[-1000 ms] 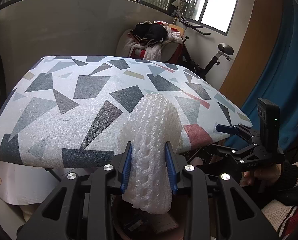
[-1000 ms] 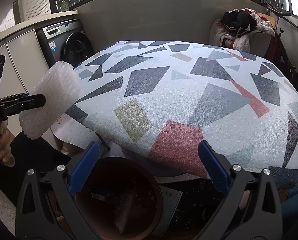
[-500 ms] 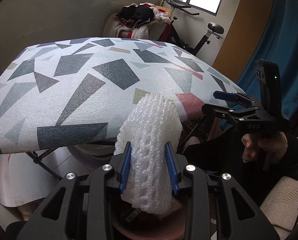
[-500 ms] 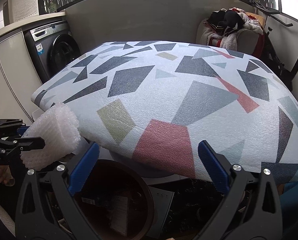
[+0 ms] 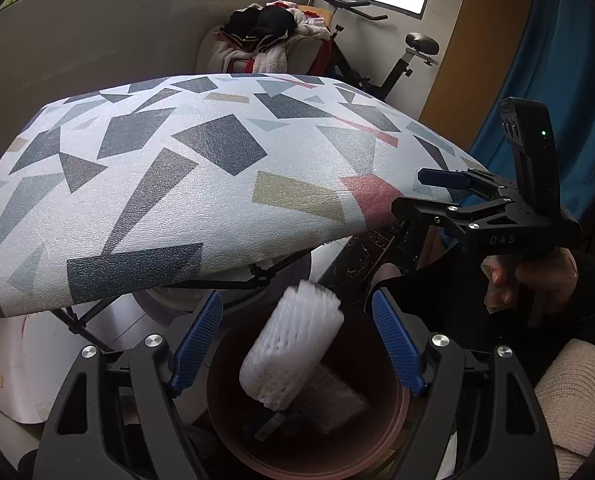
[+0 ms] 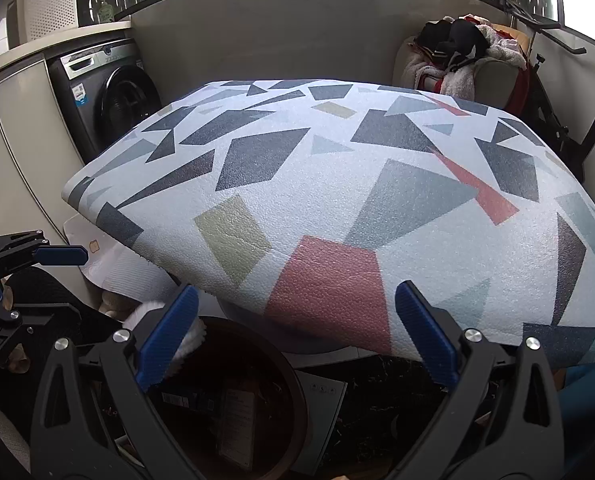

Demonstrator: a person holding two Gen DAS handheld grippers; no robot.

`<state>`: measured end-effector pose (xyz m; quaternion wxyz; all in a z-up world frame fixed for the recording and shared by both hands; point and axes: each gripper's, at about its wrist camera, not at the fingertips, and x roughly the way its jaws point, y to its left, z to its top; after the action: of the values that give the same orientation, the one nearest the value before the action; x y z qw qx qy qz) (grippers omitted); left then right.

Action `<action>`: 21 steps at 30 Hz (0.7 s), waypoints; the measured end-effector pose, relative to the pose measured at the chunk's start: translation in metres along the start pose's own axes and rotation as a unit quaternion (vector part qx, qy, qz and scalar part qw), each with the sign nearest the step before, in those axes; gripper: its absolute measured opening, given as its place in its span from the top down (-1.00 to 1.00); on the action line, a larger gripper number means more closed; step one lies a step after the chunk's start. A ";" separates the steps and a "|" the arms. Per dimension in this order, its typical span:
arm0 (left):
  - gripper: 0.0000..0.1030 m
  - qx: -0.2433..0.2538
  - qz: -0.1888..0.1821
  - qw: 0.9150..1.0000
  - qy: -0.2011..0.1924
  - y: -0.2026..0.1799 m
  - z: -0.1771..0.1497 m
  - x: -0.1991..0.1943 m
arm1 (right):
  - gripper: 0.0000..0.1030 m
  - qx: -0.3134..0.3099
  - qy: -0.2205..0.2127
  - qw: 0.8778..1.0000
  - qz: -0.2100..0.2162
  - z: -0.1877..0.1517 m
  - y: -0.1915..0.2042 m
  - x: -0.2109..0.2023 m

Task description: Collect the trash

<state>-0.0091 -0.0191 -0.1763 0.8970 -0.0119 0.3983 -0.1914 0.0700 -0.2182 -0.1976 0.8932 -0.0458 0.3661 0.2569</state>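
Note:
A white foam net sleeve hangs loose and tilted over the mouth of a brown round bin, touching neither blue pad. My left gripper is above the bin with its jaws opening wide around the sleeve. In the right wrist view the bin sits below the table edge and a bit of the sleeve shows behind a finger. My right gripper is open and holds nothing. It also shows at the right of the left wrist view as the right gripper, held by a hand.
A table with a patterned foam cover overhangs the bin. Paper and a dark box lie inside the bin. A washing machine stands far left, a chair piled with clothes at the back, an exercise bike and a blue curtain on the right.
The left gripper sank toward the bin with the foam sleeve pinched, then its jaws spread and let go of the sleeve, which now drops into the bin. The right gripper has stayed put.

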 end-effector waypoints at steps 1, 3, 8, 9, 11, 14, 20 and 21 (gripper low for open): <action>-0.63 0.000 0.004 1.000 0.001 0.000 0.000 0.001 | -0.89 0.000 0.000 1.000 0.000 0.000 0.000 0.000; -0.71 -0.006 0.014 1.000 0.004 0.002 0.000 0.002 | -0.89 -0.001 0.000 1.000 0.000 0.000 0.000 0.000; -0.79 -0.032 0.033 0.999 0.004 0.013 0.000 0.002 | -0.89 -0.002 0.000 1.000 0.000 0.000 0.000 0.000; -0.80 -0.037 0.035 0.999 0.004 0.015 0.000 0.001 | -0.89 -0.002 0.000 1.000 0.000 0.000 0.000 0.000; -0.80 -0.044 0.037 0.998 0.003 0.018 0.000 0.001 | -0.89 -0.002 0.000 1.000 0.000 0.000 0.000 0.000; -0.81 -0.049 0.043 0.998 0.002 0.020 0.000 0.000 | -0.89 -0.002 0.001 1.000 0.000 0.000 0.000 0.000; -0.85 -0.064 0.088 0.994 -0.005 0.029 0.013 -0.004 | -0.89 0.008 0.004 1.000 -0.003 0.008 -0.004 0.000; -0.86 -0.062 0.097 0.993 -0.013 0.030 0.018 -0.008 | -0.89 0.008 0.003 1.000 -0.005 0.013 -0.004 -0.001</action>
<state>0.0093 0.0094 -0.1637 0.9140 -0.0311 0.3968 -0.0783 0.0798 -0.2189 -0.1884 0.8939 -0.0411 0.3703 0.2493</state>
